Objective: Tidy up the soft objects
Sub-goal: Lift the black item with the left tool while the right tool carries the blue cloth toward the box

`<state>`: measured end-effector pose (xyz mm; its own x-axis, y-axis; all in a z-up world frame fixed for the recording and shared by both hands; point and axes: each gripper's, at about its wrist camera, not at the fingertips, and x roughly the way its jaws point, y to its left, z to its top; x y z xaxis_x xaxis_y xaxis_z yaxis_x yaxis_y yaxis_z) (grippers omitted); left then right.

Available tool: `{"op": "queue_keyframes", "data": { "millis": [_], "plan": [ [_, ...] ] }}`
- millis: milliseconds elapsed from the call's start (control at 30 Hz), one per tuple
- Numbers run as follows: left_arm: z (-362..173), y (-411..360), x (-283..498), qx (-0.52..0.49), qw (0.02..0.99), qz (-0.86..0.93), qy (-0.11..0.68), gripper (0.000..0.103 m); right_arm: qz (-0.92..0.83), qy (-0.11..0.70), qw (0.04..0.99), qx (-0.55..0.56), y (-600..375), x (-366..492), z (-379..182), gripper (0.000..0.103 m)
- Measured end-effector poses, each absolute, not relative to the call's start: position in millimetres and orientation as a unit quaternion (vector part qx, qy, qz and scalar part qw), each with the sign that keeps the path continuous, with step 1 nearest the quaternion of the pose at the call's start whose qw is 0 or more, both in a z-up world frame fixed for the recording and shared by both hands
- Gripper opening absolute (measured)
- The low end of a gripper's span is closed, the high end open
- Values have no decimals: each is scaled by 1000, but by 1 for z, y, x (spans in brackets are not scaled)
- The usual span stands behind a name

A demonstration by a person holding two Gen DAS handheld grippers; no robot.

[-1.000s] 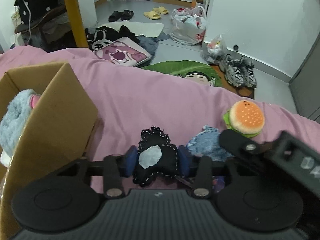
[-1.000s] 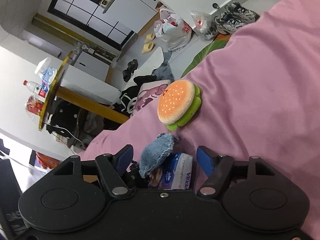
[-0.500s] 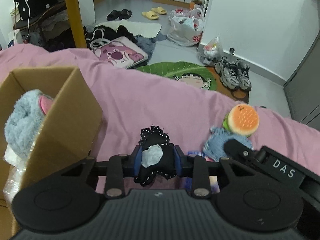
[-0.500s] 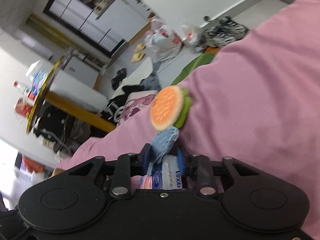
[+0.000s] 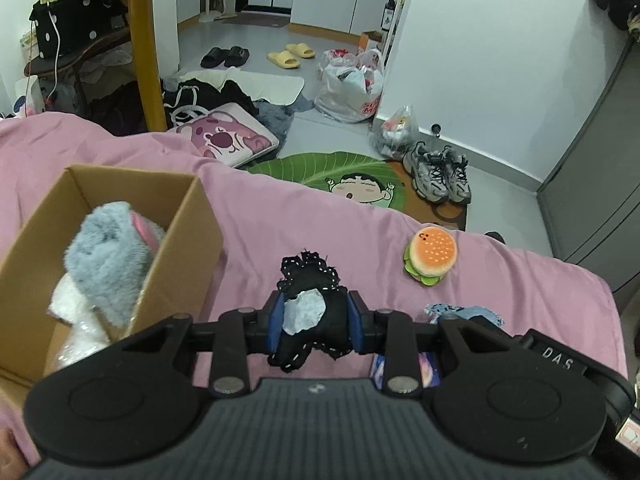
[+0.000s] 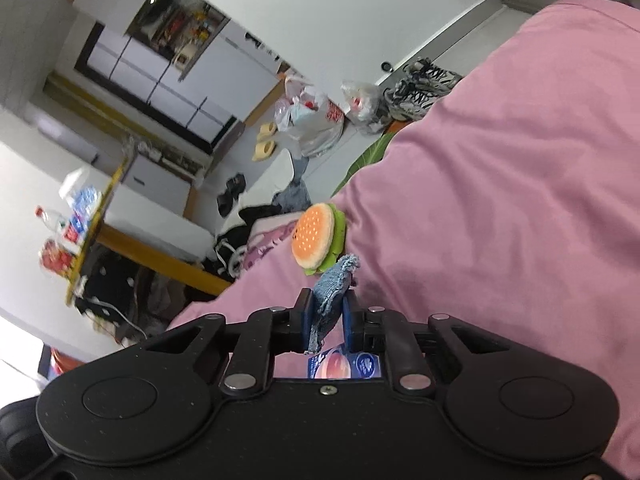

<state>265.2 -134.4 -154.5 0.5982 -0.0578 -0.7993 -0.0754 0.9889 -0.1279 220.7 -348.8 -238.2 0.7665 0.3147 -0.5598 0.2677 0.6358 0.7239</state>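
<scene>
The black stitched toy (image 5: 310, 312) sat low in the middle of the left wrist view, pinched between the blue pads of the left tongs (image 5: 312, 322) and clear of the pink bedspread (image 5: 280, 220). Its lower half hung loose below the pads, so the hold looked to be on the middle only; a quick swing might have let it slide out. To the left of it stood the cardboard box (image 5: 176, 248), open, with a grey plush toy (image 5: 108, 256) already filling much of the near end. A drop made too early would likely have caught the box wall and landed on the bed.

In the right wrist view the right tongs (image 6: 326, 320) were closed narrow on a denim scrap (image 6: 330, 292), gripped by one thin edge near the centre of the frame. That edge could slip free, being so thin. The burger toy (image 5: 430, 254) lay on the bedspread at centre right of the left view, near the bed's far edge, and a brush from either tool might have pushed it off.
</scene>
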Motion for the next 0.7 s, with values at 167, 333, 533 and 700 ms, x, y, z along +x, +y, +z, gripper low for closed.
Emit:
{"op": "queue_keyframes", "data": {
  "millis": [167,333,533,700],
  "plan": [
    [-138,-126,245,-86,897,3,434,32,29,306,849,430,-351,208,-222,15],
    [-121,-110,225,-95,902,5,421,32,50,283,860,422,-344,194,-204,15],
    [-98,-93,202,-101,913,4,395,32,65,269,869,411,-338,175,-186,15],
    [-87,-73,186,-117,918,10,380,32,74,257,876,400,-331,163,-173,14]
  ]
}}
